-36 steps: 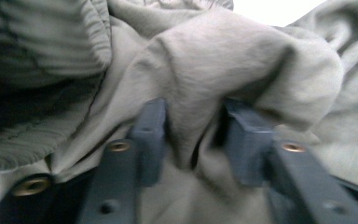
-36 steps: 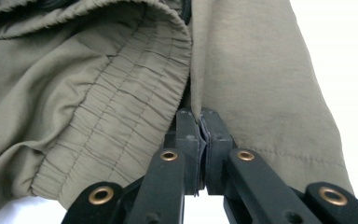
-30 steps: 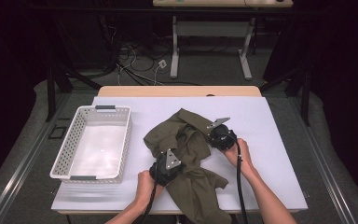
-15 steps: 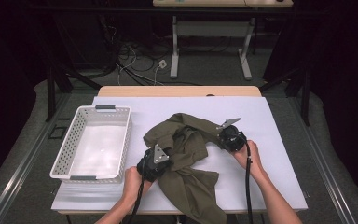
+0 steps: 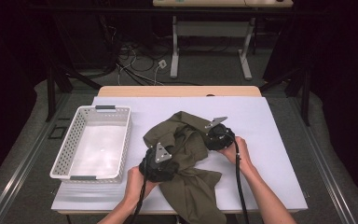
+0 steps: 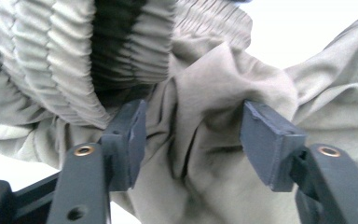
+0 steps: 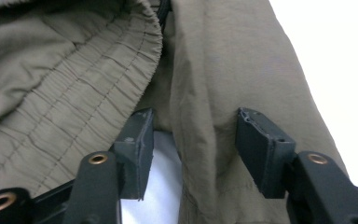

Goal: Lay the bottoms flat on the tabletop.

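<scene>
The green pants (image 5: pixel 186 158) lie bunched in the middle of the worktop (image 5: pixel 270 121), right of the white basket (image 5: pixel 70 144). They look soft, light and floppy. The stretchy waistband (image 6: pixel 51 60) seems best to grab. Left hand-held gripper (image 6: pixel 191 140) and right hand-held gripper (image 7: pixel 193 149) gape wide around folds, pinching nothing.

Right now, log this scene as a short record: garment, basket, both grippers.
garment: olive trousers, crumpled mid-table, one leg hanging over the near edge
waistband: elastic, gathered
basket: white, left of the trousers, nothing in it
left gripper: jaws apart, a fold of cloth between them
right gripper: jaws apart, astride a fold of cloth
table: white top
</scene>
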The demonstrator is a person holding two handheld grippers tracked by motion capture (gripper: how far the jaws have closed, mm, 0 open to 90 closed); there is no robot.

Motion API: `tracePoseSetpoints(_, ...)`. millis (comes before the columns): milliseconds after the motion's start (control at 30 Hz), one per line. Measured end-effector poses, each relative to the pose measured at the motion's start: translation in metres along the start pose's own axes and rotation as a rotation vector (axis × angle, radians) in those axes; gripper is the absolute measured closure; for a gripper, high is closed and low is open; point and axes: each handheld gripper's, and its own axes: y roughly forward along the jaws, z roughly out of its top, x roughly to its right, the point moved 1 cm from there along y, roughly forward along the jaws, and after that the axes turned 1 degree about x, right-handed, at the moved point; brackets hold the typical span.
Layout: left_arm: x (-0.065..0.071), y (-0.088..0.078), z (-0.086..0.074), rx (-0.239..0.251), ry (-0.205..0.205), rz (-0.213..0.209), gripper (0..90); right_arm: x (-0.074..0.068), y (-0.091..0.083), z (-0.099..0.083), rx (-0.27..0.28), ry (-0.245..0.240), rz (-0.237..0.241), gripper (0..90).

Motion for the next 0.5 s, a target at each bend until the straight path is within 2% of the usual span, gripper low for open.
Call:
tracePoseSetpoints(67, 0.002, 0.003, 0.001, 0.001, 0.003, -0.006, 36.3, 0.000, 0.003, 0.000, 0.002, 0.014, 0.011, 42.1)
tracePoseSetpoints(100, 0.003, 0.005, 0.002, -0.001, 0.013, -0.007, 35.8, 0.001, 0.006, 0.000, 0.022, 0.010, 0.010, 41.6)
tracePoseSetpoints(233, 0.009, 0.014, 0.004, -0.008, 0.026, -0.018, 35.2, 0.001, 0.010, 0.000, -0.007, 0.024, 0.012, 40.1)
tracePoseSetpoints(267, 0.010, 0.015, 0.004, -0.011, 0.032, -0.014, 35.5, 0.000, 0.014, -0.001, 0.014, 0.036, 0.014, 40.6)
tracePoseSetpoints(300, 0.010, 0.017, 0.004, -0.010, 0.044, -0.010, 36.5, 0.000, 0.013, 0.000, -0.019, 0.033, 0.016, 41.5)
tracePoseSetpoints(333, 0.010, 0.019, 0.004, -0.010, 0.042, -0.012, 37.7, 0.000, 0.015, -0.001, 0.012, 0.035, 0.019, 42.6)
tracePoseSetpoints(367, 0.010, 0.020, 0.003, -0.011, 0.038, -0.018, 40.2, 0.001, 0.014, 0.000, -0.005, 0.035, 0.026, 44.5)
tracePoseSetpoints(433, 0.009, 0.025, 0.001, -0.021, 0.040, -0.027, 46.3, 0.001, 0.015, -0.001, 0.016, 0.054, 0.032, 52.1)
tracePoseSetpoints(467, 0.009, 0.027, 0.000, -0.023, 0.047, -0.029, 49.7, 0.001, 0.015, -0.001, 0.000, 0.070, 0.050, 55.1)
tracePoseSetpoints(500, 0.009, 0.029, -0.001, -0.027, 0.046, -0.031, 52.2, 0.001, 0.016, -0.001, 0.013, 0.067, 0.048, 58.6)
